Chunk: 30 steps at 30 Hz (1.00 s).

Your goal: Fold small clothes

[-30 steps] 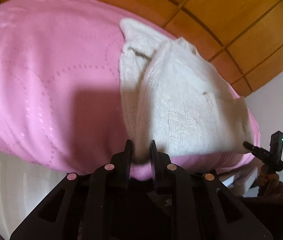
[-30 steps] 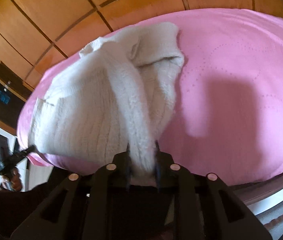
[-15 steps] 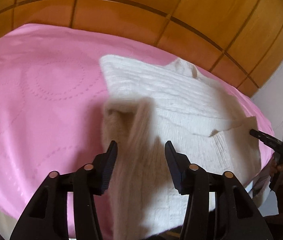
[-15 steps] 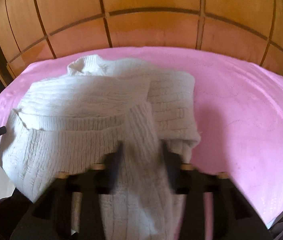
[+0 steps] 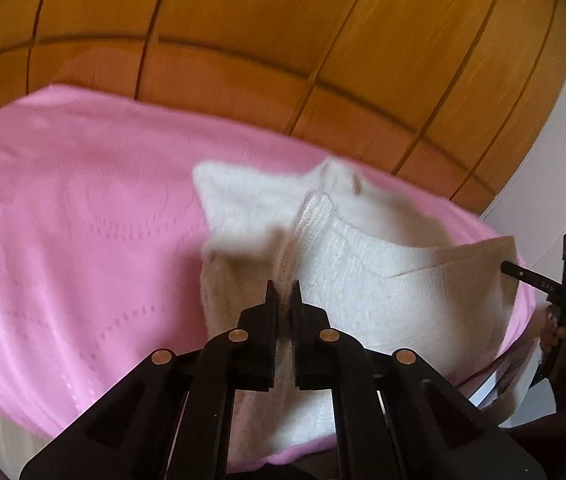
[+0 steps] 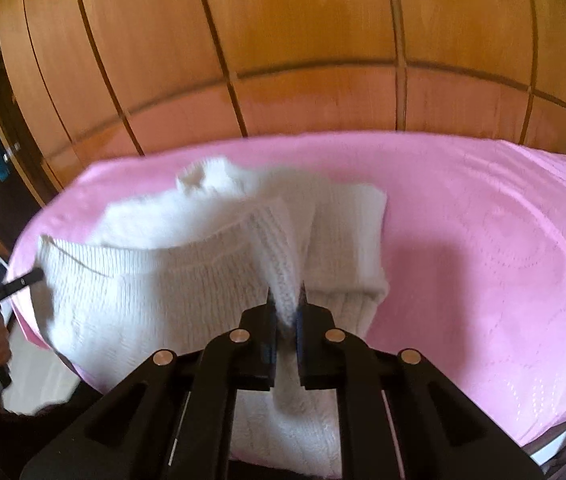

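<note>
A white knitted sweater (image 5: 383,292) is seen at the centre of both views, on a pink bedspread (image 5: 83,240). The left hand-held gripper (image 5: 282,294) has just been closed on a raised ridge of knit; the right hand-held gripper (image 6: 286,300) likewise. Some layers are already turned over each other. The fold is judged half done; laying down and smoothing remain.

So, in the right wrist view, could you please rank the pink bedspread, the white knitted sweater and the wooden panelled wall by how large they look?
1. Wooden panelled wall and pink bedspread: both fill a similar share of the frame, and fisheye distortion makes ranking them unsure.
2. White knitted sweater: clearly the smallest, though the near hem looks enlarged.
</note>
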Available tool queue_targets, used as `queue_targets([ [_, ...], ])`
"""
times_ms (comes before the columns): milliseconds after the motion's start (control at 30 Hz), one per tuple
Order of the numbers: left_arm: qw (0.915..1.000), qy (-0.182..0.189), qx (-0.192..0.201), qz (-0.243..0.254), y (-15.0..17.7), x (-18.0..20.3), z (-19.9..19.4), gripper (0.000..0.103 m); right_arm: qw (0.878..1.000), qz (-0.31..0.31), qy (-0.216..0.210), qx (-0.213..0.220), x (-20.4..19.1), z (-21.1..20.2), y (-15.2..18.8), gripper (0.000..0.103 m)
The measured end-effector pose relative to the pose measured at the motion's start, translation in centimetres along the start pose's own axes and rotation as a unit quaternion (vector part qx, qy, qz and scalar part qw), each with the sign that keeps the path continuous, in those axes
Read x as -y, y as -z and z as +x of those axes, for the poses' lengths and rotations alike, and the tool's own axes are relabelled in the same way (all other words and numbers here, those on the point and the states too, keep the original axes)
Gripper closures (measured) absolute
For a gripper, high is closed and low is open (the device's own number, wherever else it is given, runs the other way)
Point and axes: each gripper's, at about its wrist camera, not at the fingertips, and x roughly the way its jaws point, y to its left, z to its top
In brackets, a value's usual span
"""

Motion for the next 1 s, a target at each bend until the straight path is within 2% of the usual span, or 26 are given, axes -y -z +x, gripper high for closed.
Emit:
queue_targets([
  [133, 0.9993, 0.008, 0.035, 0.004, -3.5, 0.2, 0.0, 0.098, 0.999, 0.02, -0.012, 0.037, 0.4, 0.3, -3.4, 0.097],
  [200, 0.9986, -0.006, 0.049, 0.016, -5.8, 0.3, 1.4, 0.098, 0.999, 0.02, -0.002, 0.048, 0.5, 1.9, -5.6, 0.097],
  [400, 0.9983, -0.033, 0.048, 0.004, -10.9, -1.0, 6.6, 0.099, 0.997, 0.047, 0.026, 0.056, 2.4, 7.1, -10.4, 0.097],
  [567, 0.9972, -0.075, 0.007, -0.004, -12.6, -2.5, 12.3, 0.099, 0.996, 0.059, 0.072, 0.016, 4.1, 13.7, -11.7, 0.097],
  [600, 0.9953, -0.096, -0.007, -0.001, -12.4, -2.8, 13.7, 0.099, 0.995, 0.063, 0.077, 0.004, 4.4, 14.9, -11.4, 0.097],
  [667, 0.9925, -0.113, -0.045, -0.019, -11.7, -3.8, 16.4, 0.099, 0.994, 0.063, 0.09, -0.018, 4.9, 17.1, -10.6, 0.097],
  [733, 0.988, -0.138, -0.065, -0.025, -11.0, -4.5, 17.9, 0.099, 0.992, 0.07, 0.093, -0.039, 5.5, 18.9, -9.6, 0.097],
  [800, 0.9879, -0.131, -0.074, -0.037, -10.5, -5.0, 18.3, 0.098, 0.992, 0.07, 0.093, -0.039, 5.8, 19.3, -9.1, 0.093],
  [867, 0.9873, -0.14, -0.06, -0.044, -10.9, -5.2, 17.5, 0.093, 0.992, 0.073, 0.095, -0.029, 5.9, 18.6, -9.2, 0.074],
  [933, 0.9877, -0.147, -0.036, -0.038, -11.0, -4.5, 15.7, 0.088, 0.992, 0.069, 0.1, -0.011, 5.5, 17.3, -9.3, 0.069],
  [967, 0.9878, -0.149, -0.028, -0.034, -11.2, -4.2, 15.0, 0.08, 0.992, 0.066, 0.103, -0.002, 5.2, 16.6, -9.3, 0.06],
  [1000, 0.9884, -0.148, -0.016, -0.032, -11.2, -3.6, 14.0, 0.069, 0.992, 0.062, 0.105, 0.015, 4.5, 15.5, -9.4, 0.055],
])
